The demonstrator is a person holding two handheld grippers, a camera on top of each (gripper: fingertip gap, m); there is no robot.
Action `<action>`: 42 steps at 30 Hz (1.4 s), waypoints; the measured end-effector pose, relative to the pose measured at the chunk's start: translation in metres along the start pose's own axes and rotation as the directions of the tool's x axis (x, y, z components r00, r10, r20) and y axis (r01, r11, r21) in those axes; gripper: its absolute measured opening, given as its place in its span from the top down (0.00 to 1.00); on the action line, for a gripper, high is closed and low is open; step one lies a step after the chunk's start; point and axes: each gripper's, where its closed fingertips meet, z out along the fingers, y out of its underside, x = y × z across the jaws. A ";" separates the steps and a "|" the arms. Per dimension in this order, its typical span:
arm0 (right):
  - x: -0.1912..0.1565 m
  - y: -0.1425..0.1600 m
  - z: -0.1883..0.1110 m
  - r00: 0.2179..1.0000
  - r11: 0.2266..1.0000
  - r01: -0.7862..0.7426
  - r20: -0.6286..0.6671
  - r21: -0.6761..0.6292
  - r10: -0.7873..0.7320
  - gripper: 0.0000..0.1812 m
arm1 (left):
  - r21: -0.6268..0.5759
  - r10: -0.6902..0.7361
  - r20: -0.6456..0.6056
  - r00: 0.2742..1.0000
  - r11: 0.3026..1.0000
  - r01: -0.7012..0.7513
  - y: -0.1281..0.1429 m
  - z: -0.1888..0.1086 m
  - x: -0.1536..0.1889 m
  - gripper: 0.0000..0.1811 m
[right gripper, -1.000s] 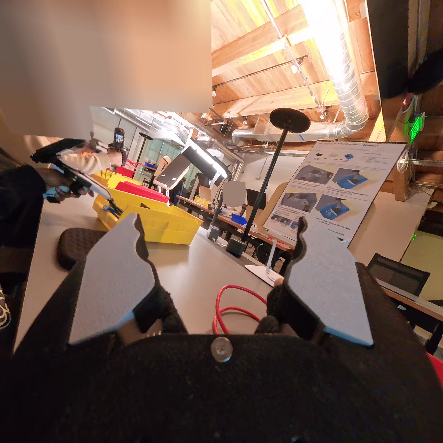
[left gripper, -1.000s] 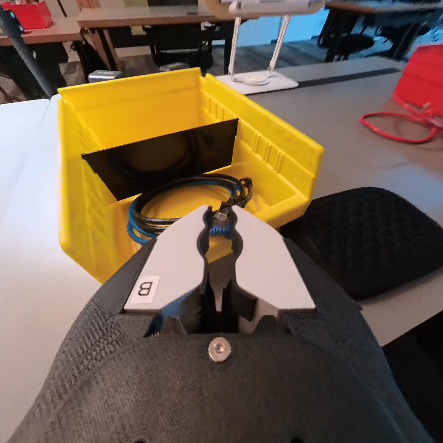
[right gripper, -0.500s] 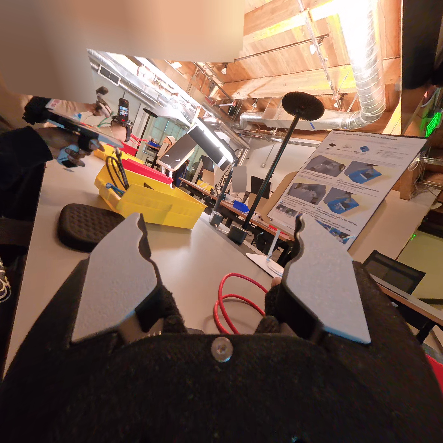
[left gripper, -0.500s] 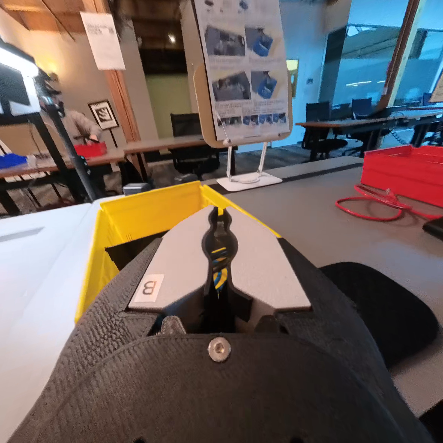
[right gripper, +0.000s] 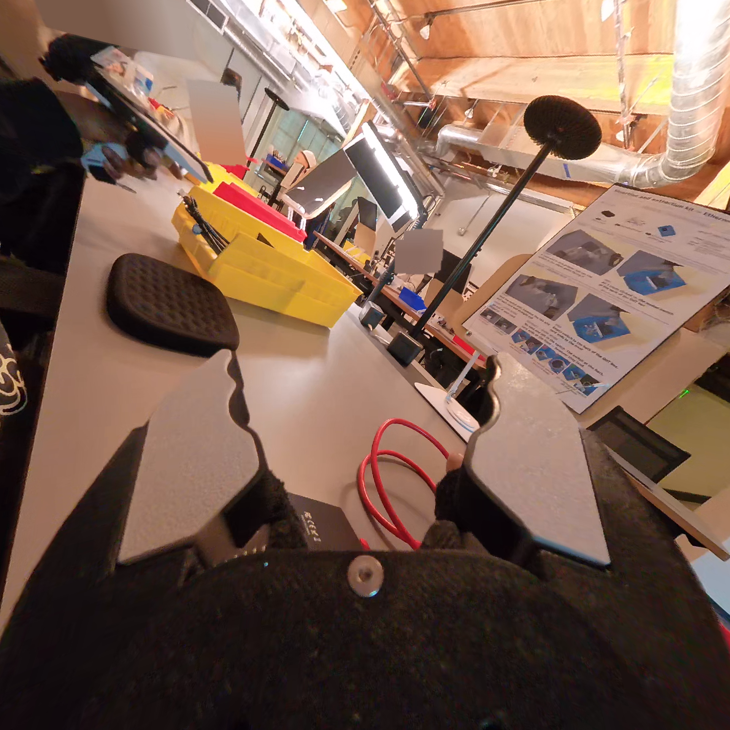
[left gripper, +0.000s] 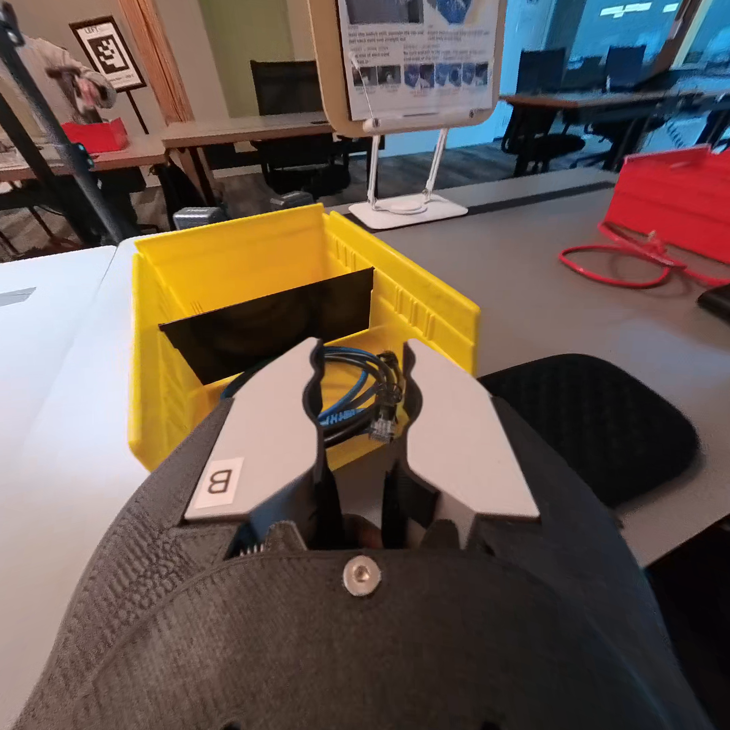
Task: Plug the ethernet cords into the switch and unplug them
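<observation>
On grey table (left gripper: 553,300), yellow bin (left gripper: 426,312) holds coiled blue-and-black ethernet cords (left gripper: 355,391) – left gripper (left gripper: 361,357) above them, jaws apart, empty; right gripper (right gripper: 361,367) wide open

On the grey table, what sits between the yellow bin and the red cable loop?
In the left wrist view, only bare grey table lies between the yellow bin and the red cable loop; the black pad sits nearer the camera.

The left gripper (left gripper: 359,357) is held with its jaws parted and empty, the right gripper (right gripper: 361,373) spread wide.
</observation>
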 end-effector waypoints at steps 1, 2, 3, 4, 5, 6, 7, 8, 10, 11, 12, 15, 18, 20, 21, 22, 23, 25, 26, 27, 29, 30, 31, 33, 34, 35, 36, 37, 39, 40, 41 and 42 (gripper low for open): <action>0.000 0.001 0.000 1.000 1.000 0.002 0.002 -0.003 -0.002 0.37 | 0.003 -0.018 -0.018 1.000 1.000 0.018 0.000 -0.004 0.001 0.77; -0.001 0.002 0.001 1.000 1.000 0.001 0.004 -0.005 -0.001 0.37 | -0.019 -0.022 -0.044 0.999 1.000 0.021 0.004 -0.007 0.003 0.76; -0.002 0.002 0.001 1.000 1.000 -0.001 0.007 -0.007 0.001 0.37 | -0.063 -0.014 -0.056 0.998 0.998 0.011 0.011 -0.010 0.004 0.76; -0.003 0.003 0.001 1.000 1.000 -0.002 0.011 -0.010 0.002 0.37 | -0.118 0.004 -0.052 0.999 0.993 -0.010 0.020 -0.011 0.003 0.76; -0.004 0.004 0.002 1.000 1.000 0.000 0.014 -0.013 0.001 0.37 | -0.170 0.025 -0.049 0.999 0.985 -0.033 0.029 -0.013 0.003 0.75; -0.004 0.004 0.002 1.000 1.000 0.002 0.017 -0.017 -0.002 0.37 | -0.201 0.044 -0.053 0.998 0.978 -0.053 0.035 -0.013 0.003 0.76; -0.005 0.005 0.002 1.000 1.000 0.006 0.019 -0.021 -0.006 0.37 | -0.211 0.061 -0.063 0.996 0.975 -0.073 0.037 -0.012 0.005 0.77; -0.006 0.005 0.003 1.000 1.000 0.009 0.022 -0.023 -0.008 0.37 | -0.207 0.076 -0.071 0.995 0.974 -0.090 0.036 -0.011 0.007 0.79; -0.006 0.006 0.003 1.000 1.000 0.010 0.023 -0.026 -0.009 0.37 | -0.206 0.101 -0.069 0.992 0.972 -0.113 0.035 -0.007 0.009 0.85; -0.006 0.006 0.002 1.000 1.000 0.010 0.023 -0.027 -0.009 0.37 | -0.222 0.107 -0.067 0.992 0.968 -0.119 0.037 -0.005 0.009 0.88; -0.005 0.007 0.002 1.000 1.000 0.009 0.023 -0.028 -0.008 0.37 | -0.253 0.109 -0.071 0.991 0.960 -0.124 0.042 -0.004 0.010 0.88; -0.004 0.007 0.001 1.000 1.000 0.007 0.019 -0.029 -0.007 0.37 | -0.309 0.134 -0.068 0.989 0.939 -0.149 0.053 -0.002 0.009 0.87; -0.004 0.007 0.001 1.000 0.999 0.012 0.020 -0.031 -0.011 0.38 | -0.252 0.145 -0.071 0.987 0.955 -0.158 0.043 0.000 0.010 0.93; -0.006 0.007 0.002 1.000 0.999 0.014 0.026 -0.035 -0.013 0.38 | -0.183 0.147 -0.076 0.986 0.970 -0.159 0.031 0.000 0.014 0.93; -0.007 0.008 0.003 0.999 0.999 0.015 0.030 -0.037 -0.014 0.38 | -0.144 0.151 -0.075 0.986 0.977 -0.160 0.023 0.000 0.016 0.93; -0.008 0.009 0.004 0.999 0.999 0.017 0.033 -0.041 -0.016 0.38 | -0.100 0.158 -0.065 0.985 0.981 -0.164 0.015 0.000 0.017 0.93; -0.010 0.010 0.005 0.999 0.999 0.020 0.037 -0.046 -0.018 0.38 | -0.054 0.171 -0.048 0.984 0.983 -0.174 0.006 0.000 0.017 0.93; -0.014 0.013 0.007 0.999 0.998 0.027 0.046 -0.058 -0.024 0.38 | 0.060 0.189 0.003 0.982 0.980 -0.189 -0.018 -0.002 0.019 0.93; -0.017 0.014 0.009 0.998 0.998 0.028 0.051 -0.060 -0.025 0.38 | 0.126 0.196 0.025 0.980 0.972 -0.198 -0.030 -0.003 0.021 0.93; -0.020 0.015 0.011 0.998 0.998 0.024 0.055 -0.058 -0.021 0.39 | 0.196 0.202 0.049 0.978 0.958 -0.208 -0.044 -0.005 0.025 0.93; -0.024 0.013 0.018 0.999 0.999 0.013 0.034 -0.031 -0.012 0.42 | 0.310 0.204 0.078 0.976 0.925 -0.218 -0.066 -0.008 0.035 0.93; -0.025 0.010 0.023 1.000 1.000 0.007 0.003 0.004 -0.007 0.44 | 0.350 0.211 0.065 0.975 0.910 -0.220 -0.074 -0.008 0.044 0.93; -0.029 0.006 0.028 1.000 0.999 0.002 -0.022 0.043 -0.001 0.44 | 0.389 0.226 0.036 0.973 0.894 -0.222 -0.082 -0.008 0.056 0.93; -0.041 0.003 0.039 0.999 0.997 0.018 -0.038 0.071 -0.015 0.44 | 0.449 0.269 -0.054 0.962 0.867 -0.217 -0.093 -0.008 0.085 0.93; -0.048 0.002 0.044 0.999 0.997 0.031 -0.031 0.075 -0.029 0.44 | 0.474 0.283 -0.100 0.954 0.856 -0.205 -0.097 -0.008 0.099 0.93; -0.055 0.000 0.048 0.999 0.996 0.039 -0.020 0.083 -0.037 0.45 | 0.501 0.296 -0.152 0.943 0.846 -0.184 -0.102 -0.008 0.114 0.93; -0.061 -0.003 0.052 0.999 0.995 0.041 -0.011 0.092 -0.040 0.46 | 0.524 0.309 -0.208 0.928 0.836 -0.161 -0.106 -0.009 0.129 0.93; -0.065 -0.005 0.055 0.999 0.994 0.039 0.002 0.102 -0.040 0.47 | 0.542 0.323 -0.265 0.909 0.829 -0.137 -0.109 -0.009 0.144 0.93; -0.072 -0.012 0.058 0.999 0.992 0.026 0.036 0.122 -0.031 0.49 | 0.552 0.342 -0.385 0.857 0.830 -0.083 -0.111 -0.010 0.173 0.93; -0.071 -0.016 0.059 0.999 0.990 0.017 0.041 0.138 -0.023 0.52 | 0.549 0.341 -0.443 0.829 0.834 -0.050 -0.111 -0.010 0.187 0.93; -0.069 -0.022 0.059 0.999 0.987 0.012 0.042 0.162 -0.020 0.56 | 0.540 0.335 -0.502 0.797 0.841 -0.013 -0.111 -0.010 0.200 0.93; -0.066 -0.029 0.059 0.999 0.982 0.014 0.037 0.189 -0.022 0.60 | 0.528 0.330 -0.559 0.761 0.849 0.019 -0.110 -0.010 0.212 0.93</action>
